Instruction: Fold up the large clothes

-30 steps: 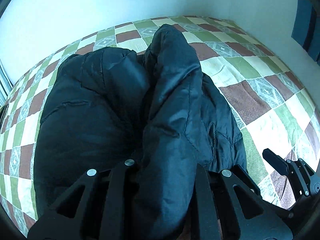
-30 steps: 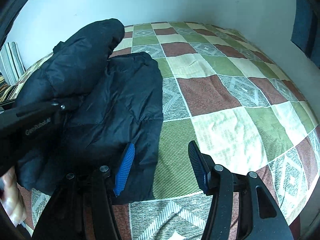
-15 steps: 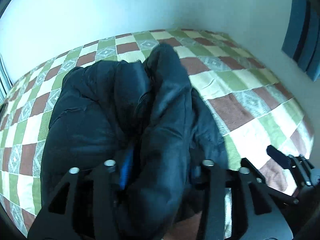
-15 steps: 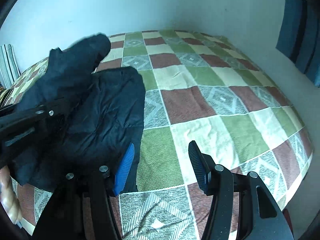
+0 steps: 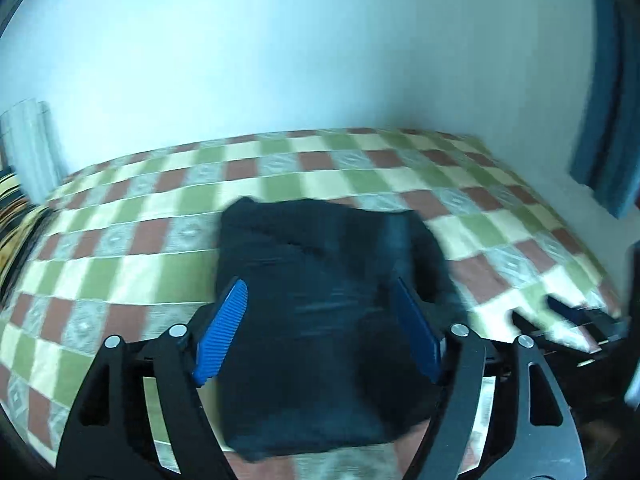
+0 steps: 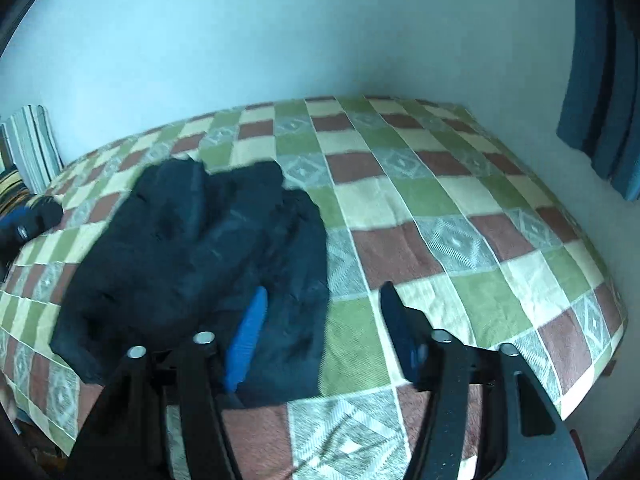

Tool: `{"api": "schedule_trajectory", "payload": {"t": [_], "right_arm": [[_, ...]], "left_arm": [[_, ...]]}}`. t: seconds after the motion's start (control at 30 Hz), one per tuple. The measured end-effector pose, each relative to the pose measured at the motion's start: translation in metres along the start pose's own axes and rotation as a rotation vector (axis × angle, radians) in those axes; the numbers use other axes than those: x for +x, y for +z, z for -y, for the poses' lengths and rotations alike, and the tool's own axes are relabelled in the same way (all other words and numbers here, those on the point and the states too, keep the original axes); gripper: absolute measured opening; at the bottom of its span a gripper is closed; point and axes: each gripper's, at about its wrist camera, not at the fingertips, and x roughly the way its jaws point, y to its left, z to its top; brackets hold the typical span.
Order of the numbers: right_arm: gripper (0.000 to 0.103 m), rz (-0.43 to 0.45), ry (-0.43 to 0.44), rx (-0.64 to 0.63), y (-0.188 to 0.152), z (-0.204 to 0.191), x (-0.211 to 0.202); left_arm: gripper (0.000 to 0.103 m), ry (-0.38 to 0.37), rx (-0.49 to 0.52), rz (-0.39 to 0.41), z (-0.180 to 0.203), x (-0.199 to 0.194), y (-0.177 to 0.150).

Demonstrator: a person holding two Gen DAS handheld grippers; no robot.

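A black puffy jacket lies folded in a heap on the checked bedspread; the left wrist view is blurred by motion. My left gripper hovers above it. Its jaws are opening and the blue pads press on nothing. From the right wrist, the jacket sits left of centre. My right gripper hangs over the jacket's right edge, its jaws opening, with nothing gripped between them. The right gripper's tip shows at the lower right of the left view.
The bed fills both views and ends at its front and right edges. A pale wall stands behind it. Blue curtains hang at the right. A striped pillow leans at the far left.
My left gripper has let go of the jacket fold, opened wide and pulled up and back. The jacket has dropped flat onto the bed. My right gripper has risen and widened a little.
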Motion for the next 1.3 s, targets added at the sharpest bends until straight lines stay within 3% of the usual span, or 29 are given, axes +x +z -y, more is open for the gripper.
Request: {"api": "schedule_trajectory", "payload": {"t": [0.23,0.47,0.63,0.83,0.97,1.03,1.1,1.17,1.3], "right_arm": [[0.072,0.03,0.082,-0.065,0.027,-0.05,0.0],[0.072,-0.067,0.127,-0.116,0.028,-0.095,0.034],[0.072,-0.155,0.105,-0.132,0.014,-0.106,0.062],[0.07,-0.198,0.118,-0.115,0.005,-0.106,0.073],[0.048,-0.225,0.156,-0.096,0.001,-0.108,0.077],[0.036,-0.217,0.161,-0.107,0.0,-0.112,0.075],[0.018,-0.203,0.171,-0.114,0.0,-0.113,0.071],[0.008,-0.179,0.169,-0.119,0.003,-0.111,0.065],[0.005,-0.161,0.171,-0.074,0.014,-0.088,0.062]], "left_arm": [[0.08,0.089,-0.104,-0.081,-0.065,0.026,-0.03],[0.08,0.1,-0.151,-0.136,-0.093,0.04,-0.057],[0.08,0.086,-0.166,-0.149,-0.1,0.047,-0.063],[0.08,0.076,-0.173,-0.16,-0.105,0.056,-0.068],[0.08,0.075,-0.173,-0.163,-0.106,0.059,-0.069],[0.08,0.078,-0.172,-0.162,-0.106,0.06,-0.07],[0.08,0.078,-0.171,-0.161,-0.106,0.06,-0.069],[0.08,0.075,-0.168,-0.155,-0.105,0.058,-0.068],[0.08,0.015,-0.166,-0.108,-0.096,0.048,-0.056]]}}
